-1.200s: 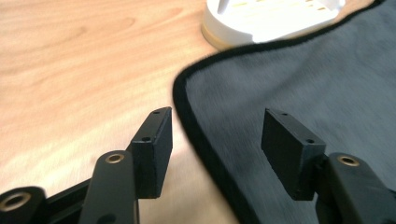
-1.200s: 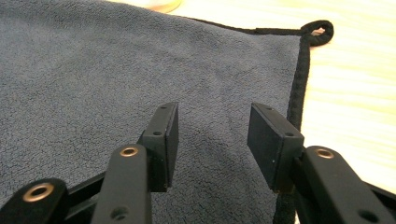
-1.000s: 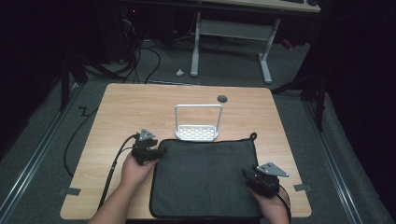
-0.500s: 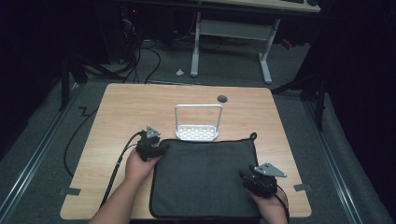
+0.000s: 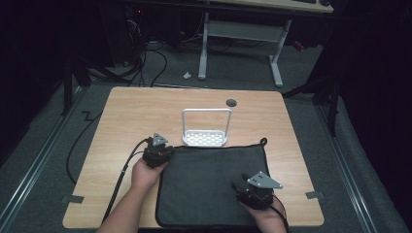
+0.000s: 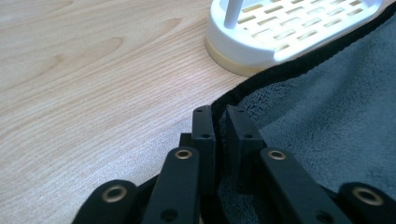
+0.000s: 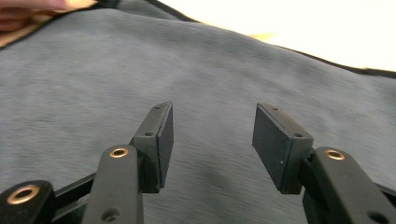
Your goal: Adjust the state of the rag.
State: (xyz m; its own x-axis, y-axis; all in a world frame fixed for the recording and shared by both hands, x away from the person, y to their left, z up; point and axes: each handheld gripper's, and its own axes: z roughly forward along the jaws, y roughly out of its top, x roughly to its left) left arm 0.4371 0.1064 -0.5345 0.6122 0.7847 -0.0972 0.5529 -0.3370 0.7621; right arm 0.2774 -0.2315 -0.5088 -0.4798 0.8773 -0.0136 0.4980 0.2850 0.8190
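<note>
Two grippers are set on the dark grey rectangular cloth mat (image 5: 209,184): the left gripper (image 6: 218,135) is clamped on its 10 o'clock corner hem, the right gripper (image 7: 212,140) held released over its 4 o'clock part, on the wooden tabletop (image 5: 136,111).

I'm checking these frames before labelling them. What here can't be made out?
- High view: the near edge of the grey mat is cut off by the frame's bottom, and part lies under the right gripper.
- Left gripper view: the left gripper covers the mat corner it pinches; the white rack is cut off at the top.
- Right gripper view: the far background is washed out, and the mat's weave is blurred.
</note>
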